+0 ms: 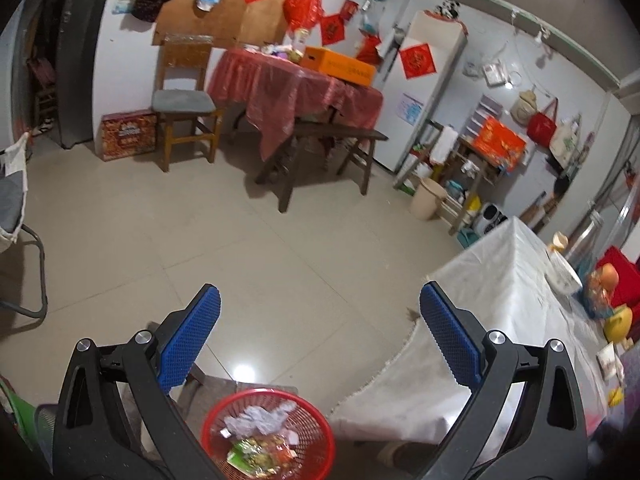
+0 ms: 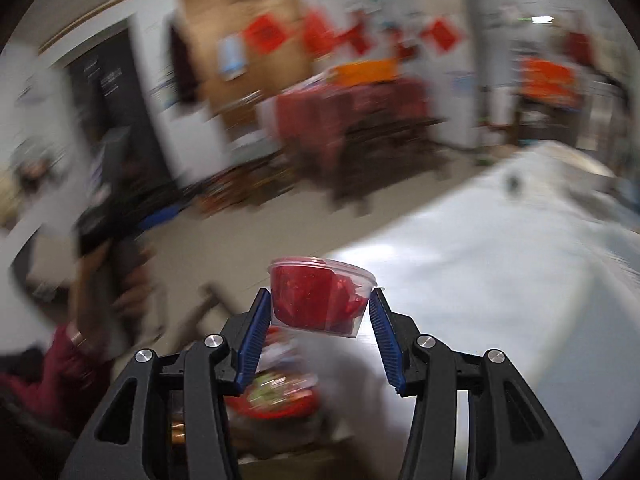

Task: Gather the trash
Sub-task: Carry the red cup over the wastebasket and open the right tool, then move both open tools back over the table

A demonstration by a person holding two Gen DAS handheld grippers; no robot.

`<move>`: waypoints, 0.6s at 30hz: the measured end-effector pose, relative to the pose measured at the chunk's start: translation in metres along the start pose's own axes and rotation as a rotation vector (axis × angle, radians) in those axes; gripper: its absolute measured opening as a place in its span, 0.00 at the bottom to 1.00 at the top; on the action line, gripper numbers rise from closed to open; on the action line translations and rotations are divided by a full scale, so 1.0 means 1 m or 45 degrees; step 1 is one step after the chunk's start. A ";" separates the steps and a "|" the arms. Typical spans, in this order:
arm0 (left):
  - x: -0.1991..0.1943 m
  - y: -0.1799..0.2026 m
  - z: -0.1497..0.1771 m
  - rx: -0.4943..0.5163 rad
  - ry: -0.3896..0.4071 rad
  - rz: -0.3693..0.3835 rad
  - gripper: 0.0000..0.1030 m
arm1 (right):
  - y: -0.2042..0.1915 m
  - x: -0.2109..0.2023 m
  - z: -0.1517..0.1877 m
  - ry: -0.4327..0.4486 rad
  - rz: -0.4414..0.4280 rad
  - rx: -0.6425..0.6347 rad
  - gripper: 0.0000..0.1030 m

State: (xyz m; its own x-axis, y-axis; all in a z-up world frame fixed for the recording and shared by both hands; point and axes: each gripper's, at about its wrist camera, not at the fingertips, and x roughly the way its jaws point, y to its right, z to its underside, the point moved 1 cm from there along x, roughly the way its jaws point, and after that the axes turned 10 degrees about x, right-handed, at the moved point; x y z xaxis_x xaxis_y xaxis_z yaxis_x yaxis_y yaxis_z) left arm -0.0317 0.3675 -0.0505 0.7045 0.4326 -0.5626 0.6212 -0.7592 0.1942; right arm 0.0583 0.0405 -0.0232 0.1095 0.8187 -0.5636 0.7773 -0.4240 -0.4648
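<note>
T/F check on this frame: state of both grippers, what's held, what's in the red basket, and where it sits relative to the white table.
1. The left gripper holds nothing between its pads. True.
2. The right gripper is empty. False: it is shut on a clear plastic cup with red material inside.
3. The red basket already holds trash. True: crumpled paper and wrappers lie in it.
4. The red basket stands on the white-covered table. False: it sits lower, beside the table's edge.
5. The left gripper's jaws are shut. False: they stand wide open.
</note>
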 end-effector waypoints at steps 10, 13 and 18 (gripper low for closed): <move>-0.014 -0.027 -0.014 -0.081 0.051 -0.006 0.93 | -0.048 0.068 -0.003 -0.140 0.051 -0.134 0.67; -0.012 -0.027 -0.014 -0.074 0.034 0.003 0.93 | -0.041 0.054 -0.001 -0.097 0.076 -0.091 0.68; -0.010 -0.014 -0.012 -0.044 0.014 0.039 0.93 | -0.009 0.035 -0.001 -0.035 0.133 -0.008 0.71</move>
State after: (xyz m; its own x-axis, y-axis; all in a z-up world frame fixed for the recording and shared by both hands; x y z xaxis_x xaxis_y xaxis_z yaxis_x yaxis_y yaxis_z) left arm -0.0434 0.3796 -0.0376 0.7270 0.4150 -0.5470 0.6106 -0.7551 0.2387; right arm 0.0555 0.0733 -0.0379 0.1731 0.7593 -0.6273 0.7667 -0.5037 -0.3982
